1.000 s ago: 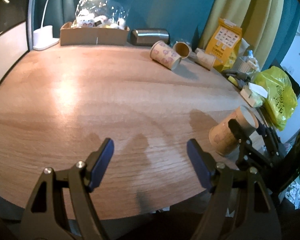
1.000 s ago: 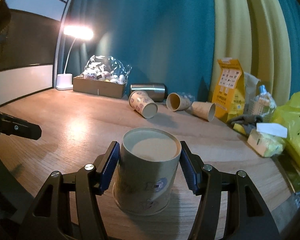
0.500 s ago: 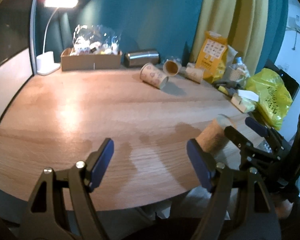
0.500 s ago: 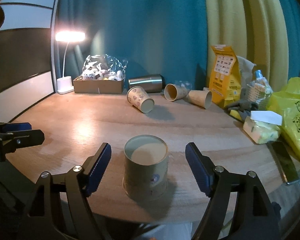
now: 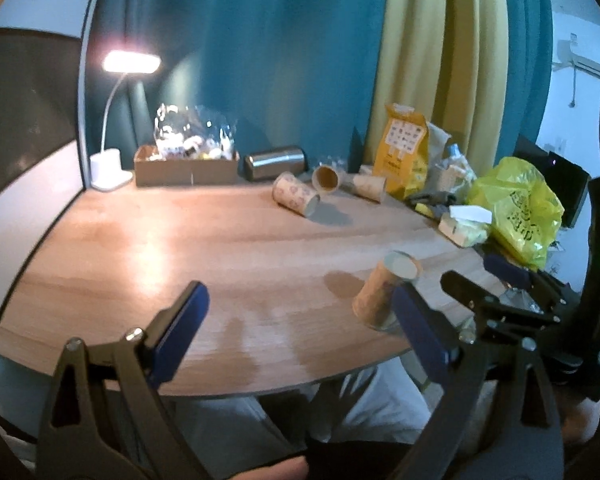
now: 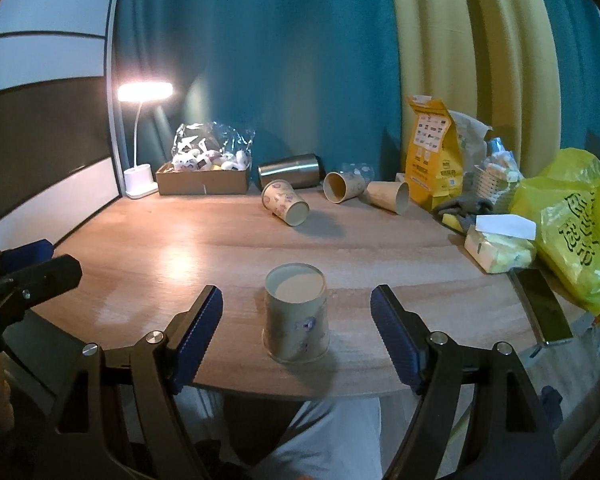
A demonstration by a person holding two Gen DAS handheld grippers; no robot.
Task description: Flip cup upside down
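A patterned paper cup [image 6: 296,316] stands upside down, base up, near the front edge of the wooden table [image 6: 180,248]. My right gripper [image 6: 296,332] is open and empty, its blue pads on either side of the cup and apart from it. In the left wrist view the same cup [image 5: 384,296] stands at the right, partly behind my right-hand pad. My left gripper [image 5: 300,332] is open and empty over the table's front edge. The right gripper [image 5: 504,280] shows there at the far right.
Three paper cups [image 6: 286,202] lie on their sides at the back, by a steel tumbler [image 6: 290,170]. A cardboard box [image 6: 202,178] and a lit lamp [image 6: 144,94] stand back left. An orange bag [image 6: 432,160], tissues [image 6: 498,244] and a yellow plastic bag [image 6: 572,224] crowd the right side.
My right gripper opened, let go of the upside-down cup and pulled back towards me. My left gripper also drew back and tilted up, showing more of the room.
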